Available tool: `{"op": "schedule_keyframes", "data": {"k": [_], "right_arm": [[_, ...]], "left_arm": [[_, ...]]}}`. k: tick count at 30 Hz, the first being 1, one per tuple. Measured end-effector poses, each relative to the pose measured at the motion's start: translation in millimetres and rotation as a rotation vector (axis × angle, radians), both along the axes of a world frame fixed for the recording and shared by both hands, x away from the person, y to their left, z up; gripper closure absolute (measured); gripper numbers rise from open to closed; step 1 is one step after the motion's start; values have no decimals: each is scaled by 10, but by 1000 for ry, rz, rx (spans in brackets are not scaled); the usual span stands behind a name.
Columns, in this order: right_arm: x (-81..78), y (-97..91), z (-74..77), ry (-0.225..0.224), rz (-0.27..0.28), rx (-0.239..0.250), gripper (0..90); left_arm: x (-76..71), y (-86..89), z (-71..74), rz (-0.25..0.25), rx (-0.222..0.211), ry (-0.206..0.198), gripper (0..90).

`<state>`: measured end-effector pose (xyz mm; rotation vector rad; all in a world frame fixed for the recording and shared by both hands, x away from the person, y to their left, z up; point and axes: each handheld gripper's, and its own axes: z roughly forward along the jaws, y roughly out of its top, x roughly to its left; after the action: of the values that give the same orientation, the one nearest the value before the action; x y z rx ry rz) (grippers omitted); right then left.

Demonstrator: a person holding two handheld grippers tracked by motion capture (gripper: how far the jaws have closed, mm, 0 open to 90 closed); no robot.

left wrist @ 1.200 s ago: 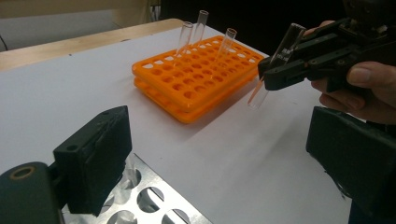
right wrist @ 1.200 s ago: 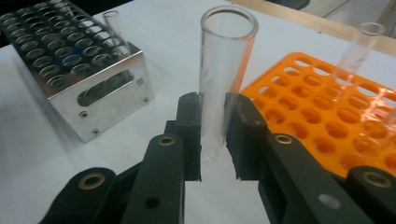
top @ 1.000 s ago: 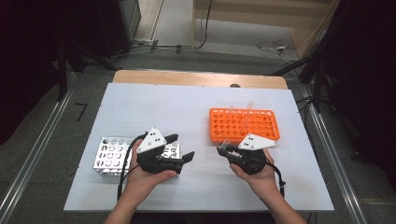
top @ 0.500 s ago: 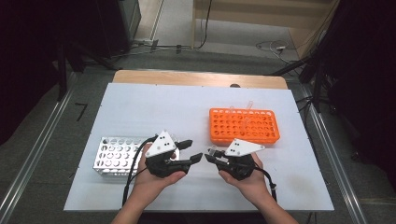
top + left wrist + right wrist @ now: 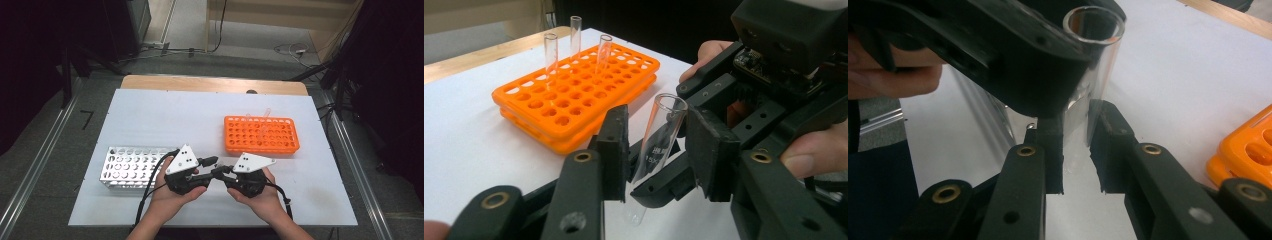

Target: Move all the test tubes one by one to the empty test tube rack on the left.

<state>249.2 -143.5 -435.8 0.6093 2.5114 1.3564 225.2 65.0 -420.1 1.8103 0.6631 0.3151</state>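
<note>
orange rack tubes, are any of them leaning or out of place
One is. Of the three clear glass tubes in the orange plastic rack, the right-hand one tilts while the other two stand straight. A fourth glass tube is off the rack, clamped by the right gripper.

Tube (image 5: 659,142): clear, glossy, smooth glass or plastic, cannot tell which. Orange rack (image 5: 261,134): smooth plastic, slight sheen; second rack (image 5: 129,166): perforated, silvery, metal-looking. Gripper jaws matt black; table (image 5: 165,115) sheet matt white, wooden edge behind.
</note>
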Motion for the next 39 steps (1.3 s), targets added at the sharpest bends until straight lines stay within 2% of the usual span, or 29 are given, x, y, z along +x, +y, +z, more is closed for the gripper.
{"op": "schedule_keyframes", "data": {"k": [12, 15, 25, 28, 39], "right_arm": [[-31, 27, 18, 11, 25, 5, 738], [-31, 27, 19, 13, 28, 7, 738], [-26, 21, 22, 19, 36, 21, 722], [-31, 19, 22, 17, 49, 30, 645], [-9, -9, 40, 33, 67, 70, 220]], "left_arm": [[-26, -39, 1, -1, 16, -27, 726], [-35, -41, 4, 6, 28, -42, 740], [-43, -27, 19, 19, 29, -61, 762], [-40, -7, 35, 25, 27, -64, 763], [-19, 98, 87, 52, 4, -72, 763]]}}
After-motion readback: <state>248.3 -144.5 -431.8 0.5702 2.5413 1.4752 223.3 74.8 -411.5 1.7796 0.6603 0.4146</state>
